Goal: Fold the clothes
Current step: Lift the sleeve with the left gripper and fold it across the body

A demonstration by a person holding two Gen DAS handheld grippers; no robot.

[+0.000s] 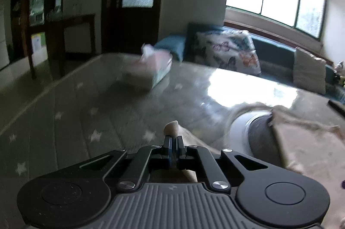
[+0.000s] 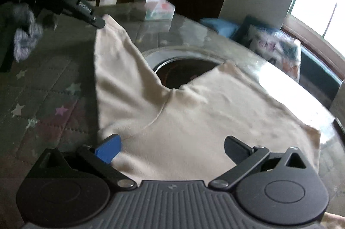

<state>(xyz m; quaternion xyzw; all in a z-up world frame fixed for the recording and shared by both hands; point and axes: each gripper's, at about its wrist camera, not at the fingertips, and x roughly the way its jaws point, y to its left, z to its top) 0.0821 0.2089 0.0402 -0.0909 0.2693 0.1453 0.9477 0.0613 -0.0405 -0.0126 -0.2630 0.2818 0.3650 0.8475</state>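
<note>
- Cream garment point(image 2: 194, 117) lies spread on the table point(image 2: 54, 78), one leg raised.
- Left gripper point(image 2: 98, 23): jaws clamped on that leg's end.
- Right gripper point(image 2: 172, 149): jaws wide, hovering over the cloth.
- Judgement: fold under way; the lifted leg needs carrying across.

Left hand-held gripper point(image 1: 173, 139) clamped on beige cloth point(image 1: 171, 127) above table point(image 1: 86, 117).
</note>
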